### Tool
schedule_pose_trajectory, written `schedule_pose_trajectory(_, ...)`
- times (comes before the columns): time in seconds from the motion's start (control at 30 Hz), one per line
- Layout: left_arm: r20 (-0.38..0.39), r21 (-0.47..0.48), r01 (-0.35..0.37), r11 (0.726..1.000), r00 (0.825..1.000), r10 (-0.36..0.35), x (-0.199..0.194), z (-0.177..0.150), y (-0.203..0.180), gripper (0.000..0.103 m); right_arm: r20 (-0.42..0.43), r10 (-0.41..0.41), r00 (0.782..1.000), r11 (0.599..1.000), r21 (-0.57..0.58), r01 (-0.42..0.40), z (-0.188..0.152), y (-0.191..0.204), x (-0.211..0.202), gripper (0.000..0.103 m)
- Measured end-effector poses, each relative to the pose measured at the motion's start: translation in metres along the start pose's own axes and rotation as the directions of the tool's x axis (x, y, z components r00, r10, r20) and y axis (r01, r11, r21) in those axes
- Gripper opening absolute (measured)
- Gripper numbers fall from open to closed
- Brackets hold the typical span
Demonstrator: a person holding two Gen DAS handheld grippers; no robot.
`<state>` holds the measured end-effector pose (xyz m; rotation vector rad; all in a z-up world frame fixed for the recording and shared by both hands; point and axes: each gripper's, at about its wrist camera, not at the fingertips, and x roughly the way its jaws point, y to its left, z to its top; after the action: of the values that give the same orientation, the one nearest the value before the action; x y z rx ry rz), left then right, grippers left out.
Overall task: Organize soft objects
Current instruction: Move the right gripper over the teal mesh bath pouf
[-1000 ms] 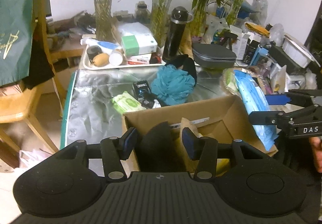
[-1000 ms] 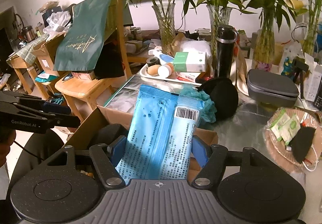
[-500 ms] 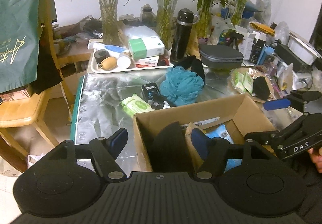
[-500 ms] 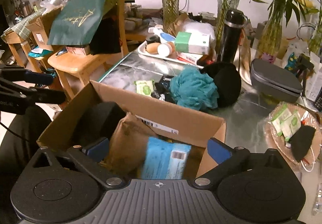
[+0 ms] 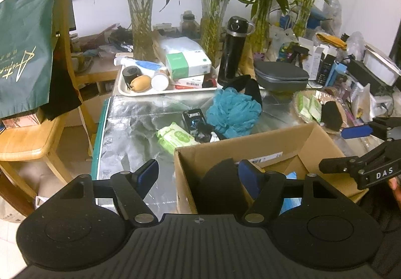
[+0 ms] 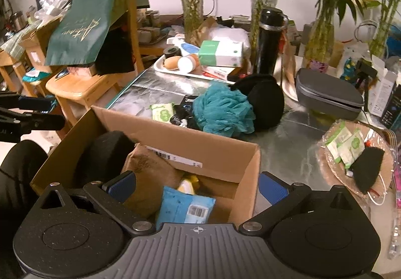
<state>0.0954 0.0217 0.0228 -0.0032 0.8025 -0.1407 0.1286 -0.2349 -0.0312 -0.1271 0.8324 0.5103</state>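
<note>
An open cardboard box stands at the near edge of the foil-covered table. Inside lie a black soft object, a brown bag and a blue wipes pack. My left gripper is open and empty, straddling the box's left wall. My right gripper is open and empty above the box's right part. A teal bath pouf, black earmuffs and a green wipes pack lie on the table beyond the box.
A white tray with boxes and jars stands at the back, beside a black flask and glass vases. A grey case and a woven plate with sachets lie at right. A wooden chair stands left.
My right gripper let go of the blue wipes pack, which now lies in the box, and opened wide. My left gripper opened off the black soft object and shifted left.
</note>
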Motion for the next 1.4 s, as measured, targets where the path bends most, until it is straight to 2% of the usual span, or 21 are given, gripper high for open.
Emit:
schedule_pose_trajectory(0.3, 0.032, 0.002, -0.006, 1.000, 0.999, 0.006, 0.003, 0.002, 0.004, 0.071, 0.011, -0.038, 0.999, 0.998, 0.043, 0.038, 0.001, -0.013, 0.007, 0.103)
schedule_pose_trajectory(0.6, 0.018, 0.014, -0.010, 1.000, 1.000, 0.010, 0.011, 0.006, 0.009, 0.071, 0.029, -0.089, 0.996, 0.991, 0.100, 0.085, 0.006, -0.032, 0.014, 0.103)
schedule_pose_trajectory(0.77, 0.020, 0.023, -0.011, 1.000, 1.000, 0.011, 0.015, 0.007, 0.012, 0.071, 0.018, -0.071, 0.997, 0.992, 0.109, 0.069, 0.014, -0.046, 0.018, 0.103)
schedule_pose_trajectory(0.9, 0.021, 0.026, -0.013, 1.000, 1.000, 0.013, 0.019, 0.009, 0.015, 0.071, 0.016, -0.099, 0.995, 0.991, 0.090, 0.098, 0.020, -0.055, 0.023, 0.103)
schedule_pose_trajectory(1.03, 0.025, 0.022, -0.023, 1.000, 0.999, 0.022, 0.024, 0.011, 0.019, 0.071, 0.015, -0.075, 0.997, 0.994, 0.075, 0.074, 0.026, -0.062, 0.029, 0.103)
schedule_pose_trajectory(1.17, 0.023, 0.009, -0.019, 1.000, 1.000, 0.018, 0.029, 0.013, 0.024, 0.071, 0.025, -0.016, 1.000, 0.997, 0.081, 0.014, 0.031, -0.072, 0.035, 0.103)
schedule_pose_trajectory(1.4, 0.026, 0.002, -0.014, 1.000, 1.000, 0.013, 0.038, 0.014, 0.032, 0.071, 0.064, -0.019, 0.998, 0.999, -0.025, 0.021, 0.045, -0.071, 0.047, 0.103)
